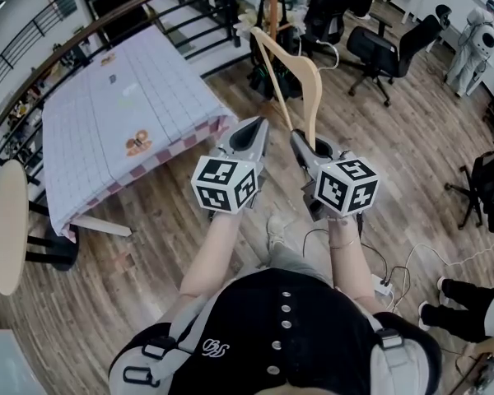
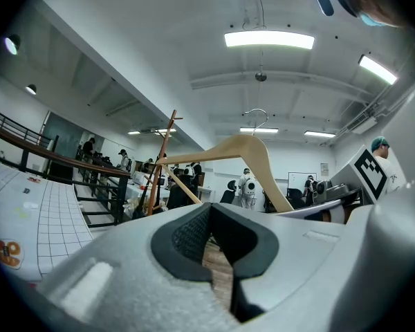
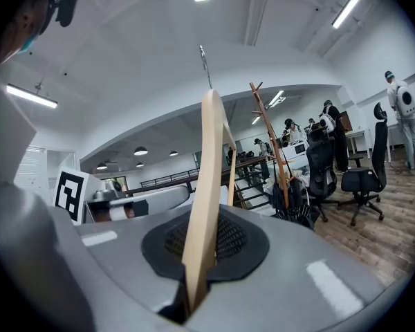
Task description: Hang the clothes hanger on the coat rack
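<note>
Currently noting right gripper [image 3: 202, 258] closed tight on the clothes hanger [image 3: 209, 178]: pads [image 3: 238, 239] pinching the tip of one wooden arm, seen edge-on in the right gripper view. Nothing else in that grip. Hanger rising up and forward from the pinch, metal hook [image 3: 204, 57] topmost, free of any support.

Checked left gripper [image 2: 211, 220] next: fingers [image 2: 185, 239] slightly apart, narrow slit only, bare wood floor [image 1: 412, 138] visible through it. Holding nothing, touching nothing; hanger passing just beside it, to the right in the head view, no contact seen.

Located coat rack [image 1: 272, 6] ahead, upright near the office chairs [image 1: 383, 52], past the corner of the checked-cloth table [image 1: 123, 97]. Well apart from the hanger; not yet hung.
</note>
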Motion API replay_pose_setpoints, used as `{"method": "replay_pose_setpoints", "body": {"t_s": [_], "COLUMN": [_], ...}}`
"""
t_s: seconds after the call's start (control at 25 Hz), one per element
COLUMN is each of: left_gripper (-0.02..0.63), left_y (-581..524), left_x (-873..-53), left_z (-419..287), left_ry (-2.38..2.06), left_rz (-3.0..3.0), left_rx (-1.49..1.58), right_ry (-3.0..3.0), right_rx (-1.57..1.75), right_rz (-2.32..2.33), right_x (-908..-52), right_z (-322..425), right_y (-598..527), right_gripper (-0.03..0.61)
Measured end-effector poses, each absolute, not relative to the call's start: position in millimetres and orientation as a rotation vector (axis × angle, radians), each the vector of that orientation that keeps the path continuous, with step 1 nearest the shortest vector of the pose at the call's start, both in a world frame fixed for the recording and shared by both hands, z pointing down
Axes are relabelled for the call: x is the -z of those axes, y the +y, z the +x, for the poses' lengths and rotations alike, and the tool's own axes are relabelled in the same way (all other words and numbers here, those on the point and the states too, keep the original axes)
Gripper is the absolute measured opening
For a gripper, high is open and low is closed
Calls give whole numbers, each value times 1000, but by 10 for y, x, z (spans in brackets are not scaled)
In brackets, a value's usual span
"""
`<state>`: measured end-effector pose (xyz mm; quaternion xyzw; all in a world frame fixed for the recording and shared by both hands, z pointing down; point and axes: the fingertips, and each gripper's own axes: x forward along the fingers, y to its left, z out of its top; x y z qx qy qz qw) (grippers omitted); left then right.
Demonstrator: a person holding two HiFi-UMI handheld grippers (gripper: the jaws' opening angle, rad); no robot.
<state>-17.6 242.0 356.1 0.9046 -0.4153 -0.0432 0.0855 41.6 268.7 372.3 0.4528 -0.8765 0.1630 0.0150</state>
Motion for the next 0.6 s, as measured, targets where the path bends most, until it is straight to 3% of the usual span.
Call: {"method": "replay_pose_setpoints", "body": {"t_s": [0.6], "left_gripper": [-2], "left_y": [991], "left_x": [-3466], "left_z": [-32], "left_ry": [-1316], "left_rz": [2697], "left_rx": [140], "right_ry": [-2771], "right_rx": [-473], "right_rz": [1346], "right_x": [-3637], "right_z": [575], "right_y": [1200], "right_gripper": [0]}}
